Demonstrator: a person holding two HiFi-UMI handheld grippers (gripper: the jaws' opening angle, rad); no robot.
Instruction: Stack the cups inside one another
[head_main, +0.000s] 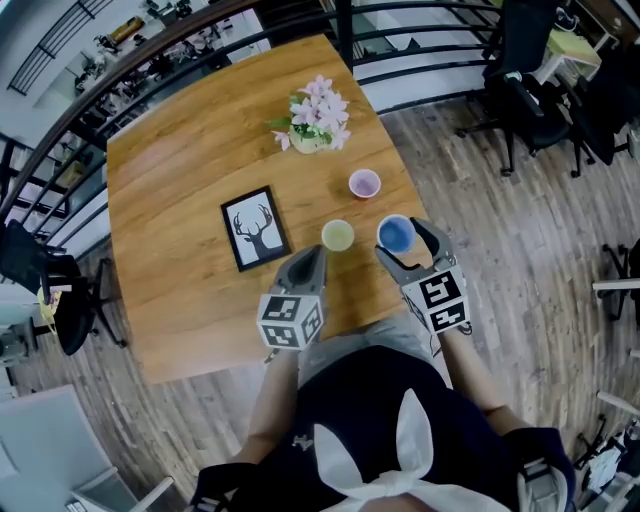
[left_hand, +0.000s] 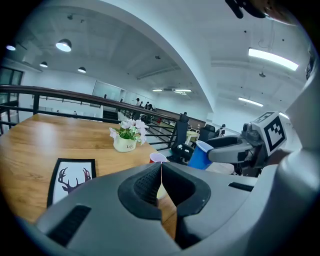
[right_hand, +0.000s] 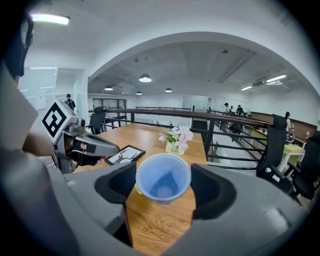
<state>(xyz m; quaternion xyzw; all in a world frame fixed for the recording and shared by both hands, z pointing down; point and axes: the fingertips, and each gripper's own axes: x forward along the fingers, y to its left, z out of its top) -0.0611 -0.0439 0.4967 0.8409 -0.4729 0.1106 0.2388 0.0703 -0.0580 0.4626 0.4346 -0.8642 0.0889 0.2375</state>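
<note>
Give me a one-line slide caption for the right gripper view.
Right gripper holds a blue cup above the wooden table, flowerpot and deer picture behind.

Worktop (head_main: 170, 200) ahead of me. Flower pot (head_main: 315, 125) toward far edge. Framed picture (head_main: 255, 228) flat on worktop, left of centre. Far cup (head_main: 364, 184) stands right of picture, nearer me than flower pot. Near cup (head_main: 337, 235) stands between picture and held cup (head_main: 396, 235). Held cup sits between jaws of my right hand-held gripper (head_main: 402, 242), raised off worktop. My left hand-held gripper (head_main: 314, 256) is just beside near cup, on my side.
</note>
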